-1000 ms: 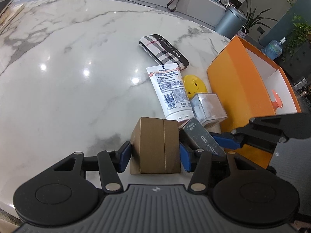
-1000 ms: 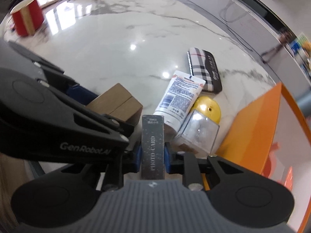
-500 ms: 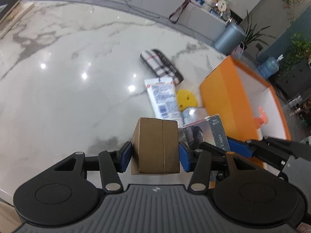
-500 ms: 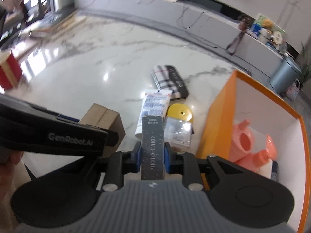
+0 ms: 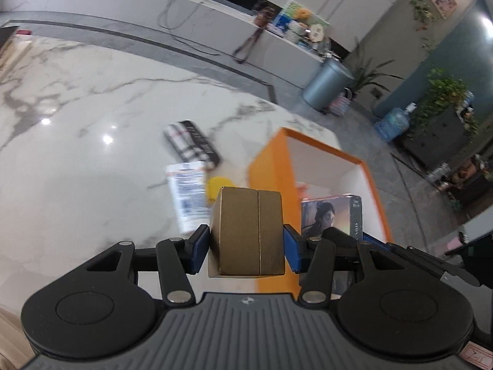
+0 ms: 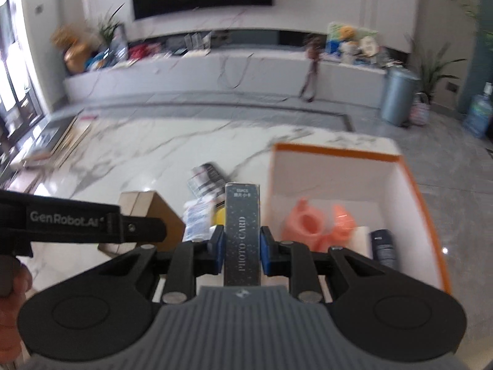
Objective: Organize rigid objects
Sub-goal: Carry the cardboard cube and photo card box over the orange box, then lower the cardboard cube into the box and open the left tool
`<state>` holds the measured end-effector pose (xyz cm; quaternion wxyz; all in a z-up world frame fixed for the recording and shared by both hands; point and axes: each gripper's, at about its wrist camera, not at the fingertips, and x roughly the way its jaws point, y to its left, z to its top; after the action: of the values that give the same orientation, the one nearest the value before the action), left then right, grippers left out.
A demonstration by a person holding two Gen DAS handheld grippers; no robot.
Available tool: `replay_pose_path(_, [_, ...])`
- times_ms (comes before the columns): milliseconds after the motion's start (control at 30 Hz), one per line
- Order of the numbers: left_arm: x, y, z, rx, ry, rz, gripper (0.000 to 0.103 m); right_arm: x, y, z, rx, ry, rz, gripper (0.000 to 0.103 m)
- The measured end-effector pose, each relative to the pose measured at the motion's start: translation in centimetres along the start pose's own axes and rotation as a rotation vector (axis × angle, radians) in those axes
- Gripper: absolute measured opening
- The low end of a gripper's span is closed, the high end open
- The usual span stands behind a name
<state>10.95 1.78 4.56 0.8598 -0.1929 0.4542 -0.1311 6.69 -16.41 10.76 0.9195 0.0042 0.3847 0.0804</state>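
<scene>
Two pink toys (image 6: 319, 225) and a dark tube (image 6: 383, 248) lay inside the orange box (image 6: 426, 212); beside it, the left gripper (image 5: 246, 248) clamped a brown carton (image 5: 246, 231), the right gripper (image 6: 242, 246) a card pack (image 6: 242, 231).

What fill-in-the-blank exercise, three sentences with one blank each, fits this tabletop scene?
1. The left claw grips a brown ___ box.
2. The right claw holds a slim box printed with the words ___.
3. The storage bin has white inside walls and an ___ outside.

Missing words: cardboard; PHOTO CARD; orange
</scene>
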Motion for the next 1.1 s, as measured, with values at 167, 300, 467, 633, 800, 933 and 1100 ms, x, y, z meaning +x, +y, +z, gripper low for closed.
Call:
replay_pose_path(167, [0.9,-3.7,-0.4,0.028,0.053,-0.094,0.057,-2.1,-4.2,-0.3,0.106,-0.011,-0.065,0.023])
replay_pose_path(300, [2.4,-6.2,-1.1,0.056,0.096,-0.138,0.057,-2.6,-7.6,-1.7,0.181,0.017,-0.118,0.023])
replay_pose_path(467, [5.1,-8.9,-2.4,0.115,0.152,-0.116,0.057,-2.0,-10.4,-3.7,0.260,0.054,-0.107,0.023])
replay_pose_path(633, [7.4,-11.2,-3.3,0.212,0.189,-0.037,0.057,-1.2,-12.3,-4.7,0.309,0.071,-0.101,0.023])
replay_pose_path(800, [9.0,-12.8,-3.7,0.360,0.213,0.027,0.057,0.5,-14.1,-5.5,0.377,0.100,-0.053,0.023])
replay_pose_path(933, [10.2,-14.0,-3.2,0.514,0.258,0.027,0.057,1.2,-15.0,-6.0,0.398,0.110,-0.017,0.023])
replay_pose_path(1100, [11.7,-14.8,-2.8,0.682,0.311,0.041,0.056,2.4,-15.3,-6.0,0.409,0.135,0.028,0.023])
